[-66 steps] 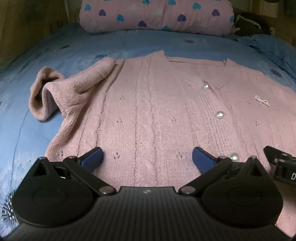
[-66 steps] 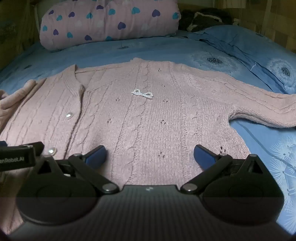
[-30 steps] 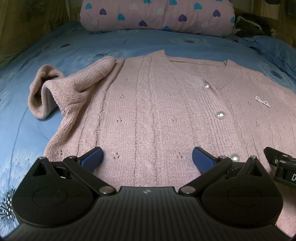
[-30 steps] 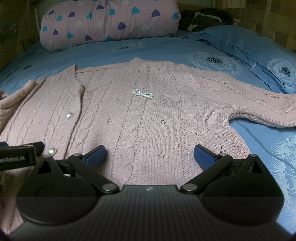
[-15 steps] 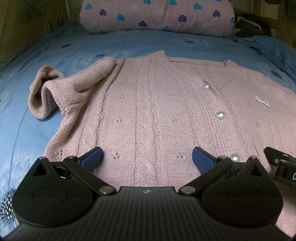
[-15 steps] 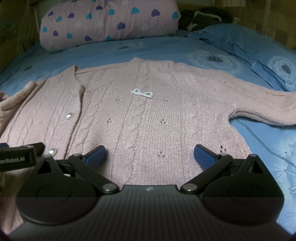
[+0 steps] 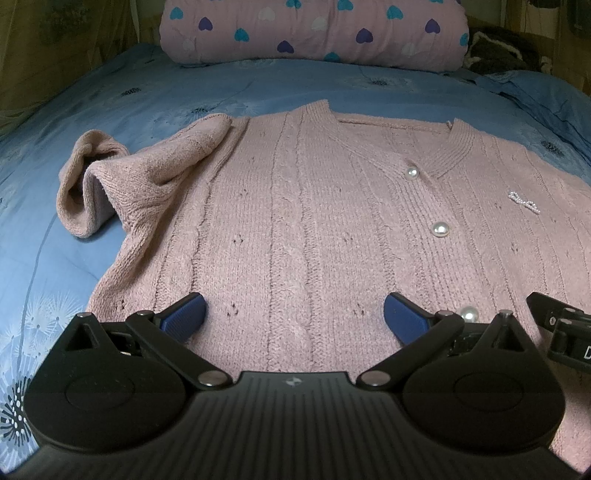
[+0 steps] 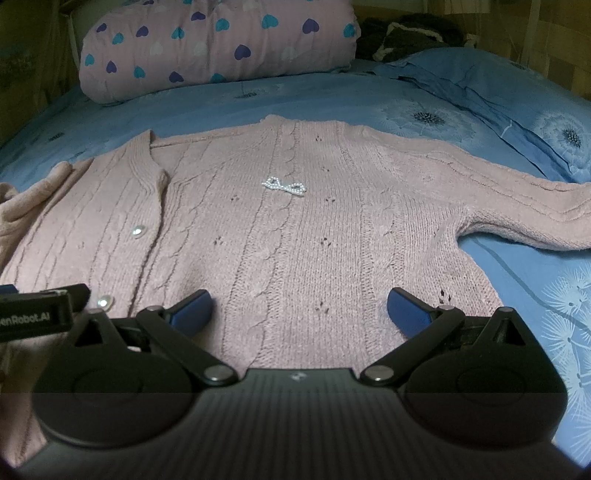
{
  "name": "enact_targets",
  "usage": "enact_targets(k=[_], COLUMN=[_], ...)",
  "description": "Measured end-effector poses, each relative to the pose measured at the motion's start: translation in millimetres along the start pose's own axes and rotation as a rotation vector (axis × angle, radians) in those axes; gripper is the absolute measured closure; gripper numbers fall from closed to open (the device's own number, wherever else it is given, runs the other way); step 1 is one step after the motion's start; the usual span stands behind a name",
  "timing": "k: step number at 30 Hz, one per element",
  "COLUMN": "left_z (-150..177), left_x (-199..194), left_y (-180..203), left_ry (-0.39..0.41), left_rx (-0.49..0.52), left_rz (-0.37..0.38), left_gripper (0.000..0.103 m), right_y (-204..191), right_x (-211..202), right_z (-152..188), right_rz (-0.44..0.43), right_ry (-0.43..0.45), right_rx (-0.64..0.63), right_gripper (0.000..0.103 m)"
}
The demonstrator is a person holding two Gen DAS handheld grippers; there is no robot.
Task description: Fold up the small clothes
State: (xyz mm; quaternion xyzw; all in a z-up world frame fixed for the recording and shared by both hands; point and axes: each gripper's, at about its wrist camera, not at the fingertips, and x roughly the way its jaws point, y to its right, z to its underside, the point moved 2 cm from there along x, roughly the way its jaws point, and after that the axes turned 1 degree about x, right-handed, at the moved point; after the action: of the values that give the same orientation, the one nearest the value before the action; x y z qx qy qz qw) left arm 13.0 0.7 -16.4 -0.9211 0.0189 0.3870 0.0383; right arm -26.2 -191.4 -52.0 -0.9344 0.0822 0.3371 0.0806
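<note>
Left gripper (image 7: 293, 314): jaws spread wide, nothing held, low over the cardigan (image 7: 314, 221) hem. Right gripper (image 8: 299, 308): same, spread and empty, beside it over the other half. Cardigan flat, front up, on the blue bedsheet (image 7: 155, 96), neckline toward the heart-print roll (image 7: 314, 33).

Risks, left to right:
- Left sleeve (image 7: 110, 181) bunched, cuff curled into an open loop. Folding over it likely traps a lump.
- Loose open knit with eyelet holes; fingertip could probably snag a stitch or pinch only 1 layer, leaving the back panel behind.
- 3 pearl buttons (image 7: 440, 229) down the placket, round and hard; pinching on 1 likely slips.
- Bead bow (image 8: 283, 185) on the chest, fragile-looking; dragging could catch it.
- Right sleeve (image 8: 517, 214) stretched straight out, end out of frame; likely trails if body gets folded first.

Soft sheet may ride up with the pinch.
</note>
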Motion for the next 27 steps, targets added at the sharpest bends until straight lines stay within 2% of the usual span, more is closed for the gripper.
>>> enact_targets(k=[9, 14, 19, 22, 27], left_z=[-5.1, -7.2, -9.3, -9.6, -11.7], left_x=[1.2, 0.8, -1.1, -3.6, -9.2], left_y=[0.5, -1.3, -2.7, -1.6, -1.2], left_ry=[-0.021, -0.036, -0.054, -0.060, -0.065], left_rx=[-0.001, -0.005, -0.010, 0.004, 0.008], left_rz=[-0.002, 0.013, 0.041, 0.056, 0.095], left_gripper=[0.000, 0.000, 0.000, 0.000, 0.000], right_y=[4.6, 6.8, 30.2, 52.6, 92.8], right_x=[-5.2, -11.2, -26.0, -35.2, -46.4], right_z=[-1.1, -5.0, -16.7, -27.8, -45.9], right_rz=[-0.023, -0.041, -0.066, -0.039, 0.073], right_ry=[0.002, -0.027, -0.041, -0.029, 0.005], right_rx=[0.019, -0.001, 0.115, 0.164, 0.210], right_gripper=[0.000, 0.000, 0.000, 0.000, 0.000])
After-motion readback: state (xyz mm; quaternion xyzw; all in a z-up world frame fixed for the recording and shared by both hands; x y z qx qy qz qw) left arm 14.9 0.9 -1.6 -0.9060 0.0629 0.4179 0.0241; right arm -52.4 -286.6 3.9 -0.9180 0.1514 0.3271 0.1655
